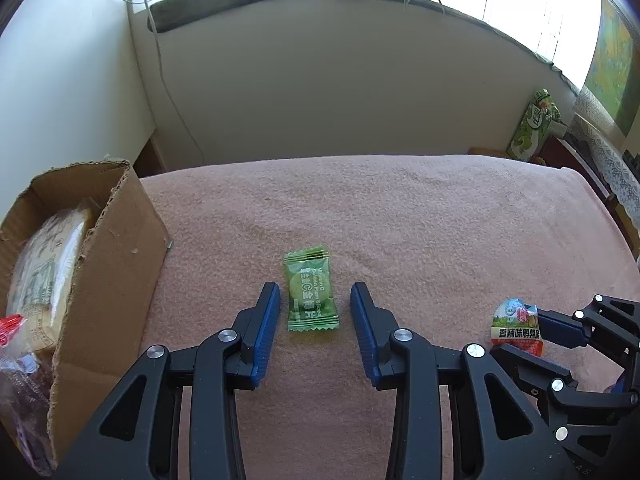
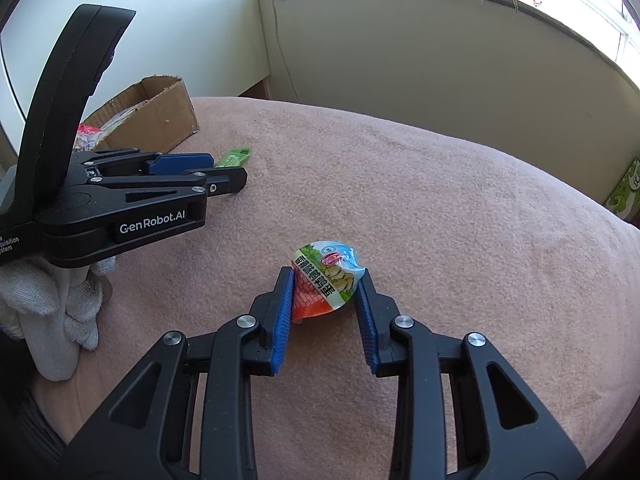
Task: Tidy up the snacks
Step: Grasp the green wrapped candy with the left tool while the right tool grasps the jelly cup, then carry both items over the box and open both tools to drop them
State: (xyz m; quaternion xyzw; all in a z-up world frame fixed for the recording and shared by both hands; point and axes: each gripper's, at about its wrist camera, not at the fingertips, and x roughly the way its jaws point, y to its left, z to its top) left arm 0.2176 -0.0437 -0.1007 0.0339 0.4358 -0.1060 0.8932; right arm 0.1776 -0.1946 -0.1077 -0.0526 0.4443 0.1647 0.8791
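On the surface, left wrist view: left tongs [image 1: 314, 300] gape wide astride the green candy packet [image 1: 311, 294], pads not touching it; cardboard box [image 1: 116, 248] at the left edge holds snacks.
Right wrist view: right tongs [image 2: 325, 280] narrowed onto the round sealed snack cup [image 2: 326, 280], both pads touching it.
Risk: slick foil rim could squirt free; flat packet may slide on the pink cloth [image 2: 440, 200].
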